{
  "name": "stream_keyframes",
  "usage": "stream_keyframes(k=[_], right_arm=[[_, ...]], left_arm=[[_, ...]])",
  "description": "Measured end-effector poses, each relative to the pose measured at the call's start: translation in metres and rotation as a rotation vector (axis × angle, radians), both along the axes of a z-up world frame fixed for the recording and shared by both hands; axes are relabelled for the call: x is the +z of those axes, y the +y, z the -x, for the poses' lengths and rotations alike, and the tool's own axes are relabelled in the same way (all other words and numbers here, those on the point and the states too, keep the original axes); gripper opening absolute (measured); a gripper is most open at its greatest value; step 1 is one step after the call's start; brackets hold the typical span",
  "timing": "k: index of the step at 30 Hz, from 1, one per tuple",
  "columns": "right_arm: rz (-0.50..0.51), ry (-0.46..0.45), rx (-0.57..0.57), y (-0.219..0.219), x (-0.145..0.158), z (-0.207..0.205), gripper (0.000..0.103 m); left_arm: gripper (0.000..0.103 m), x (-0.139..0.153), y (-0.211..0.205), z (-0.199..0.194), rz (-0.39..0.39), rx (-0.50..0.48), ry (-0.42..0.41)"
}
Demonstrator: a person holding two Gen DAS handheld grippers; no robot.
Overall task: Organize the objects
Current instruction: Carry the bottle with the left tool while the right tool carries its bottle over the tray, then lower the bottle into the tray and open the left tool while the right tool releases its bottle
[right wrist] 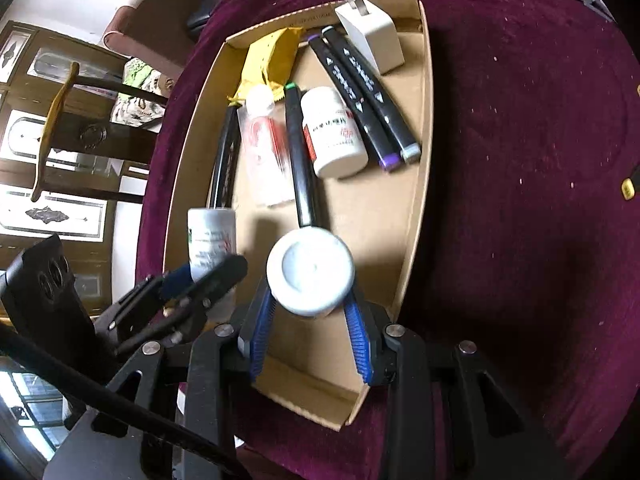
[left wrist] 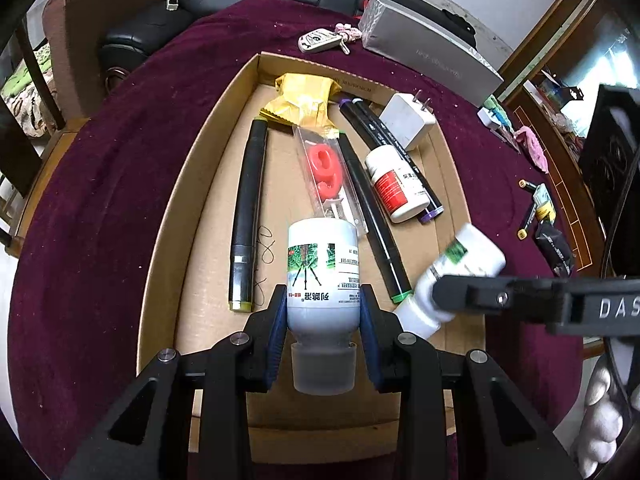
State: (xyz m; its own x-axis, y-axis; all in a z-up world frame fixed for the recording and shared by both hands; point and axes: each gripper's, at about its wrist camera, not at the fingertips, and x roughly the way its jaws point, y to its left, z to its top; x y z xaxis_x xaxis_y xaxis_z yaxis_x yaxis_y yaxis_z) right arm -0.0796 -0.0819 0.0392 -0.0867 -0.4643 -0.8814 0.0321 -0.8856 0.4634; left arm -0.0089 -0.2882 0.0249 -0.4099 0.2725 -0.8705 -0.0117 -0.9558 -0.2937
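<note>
a: left gripper (left wrist: 323, 312) first. what's it got?

b: clamped on a white bottle w/ green label (left wrist: 322, 276), blue pads pressing both sides of the body. grey cap points back toward the cam, base points fwd. bottle hangs over the near part of the cardboard tray (left wrist: 168, 240).

a: right gripper (right wrist: 310, 312)?

b: also gripping, closed on a second white bottle (right wrist: 310, 272). from the right wrist view i see only its round end face between the blue pads. from the left wrist view same bottle (left wrist: 460, 268) sits tilted, over the tray's right side.

a: two bottles touching?

b: no, apart. side by side above the tray's near half.

a: tray contents?

b: lying flat: yellow packet (left wrist: 304, 104) at the far end, red "9" candle in clear wrap (left wrist: 328, 172), black marker w/ yellow end (left wrist: 248, 216) on the left, green-tipped marker (left wrist: 376, 224) mid, small white bottle w/ red label (left wrist: 394, 184) resting against two markers (left wrist: 384, 136), one w/ a purple end. white plug adapter (left wrist: 408, 120) leans on the far right corner.

a: outside the tray?

b: maroon tablecloth (left wrist: 100, 208). key fob (left wrist: 320, 40) and grey box (left wrist: 432, 52) beyond the far edge. small batteries and bits to the right, too small to id.
</note>
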Motion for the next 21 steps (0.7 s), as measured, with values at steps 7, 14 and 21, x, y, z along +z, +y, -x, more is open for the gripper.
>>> stream_keyframes(k=[7, 14, 21], right_arm=[[-0.033, 0.009, -0.003, -0.004, 0.000, -0.001, 0.033], [-0.053, -0.038, 0.009, -0.011, -0.015, -0.002, 0.033], [-0.069, -0.038, 0.024, -0.013, -0.016, -0.005, 0.033]], left_arm=[[0.029, -0.010, -0.001, 0.000, 0.002, -0.010, -0.020], [0.029, -0.010, -0.004, 0.001, -0.004, -0.012, -0.016], [0.029, -0.011, -0.004, 0.002, -0.006, -0.002, -0.014]])
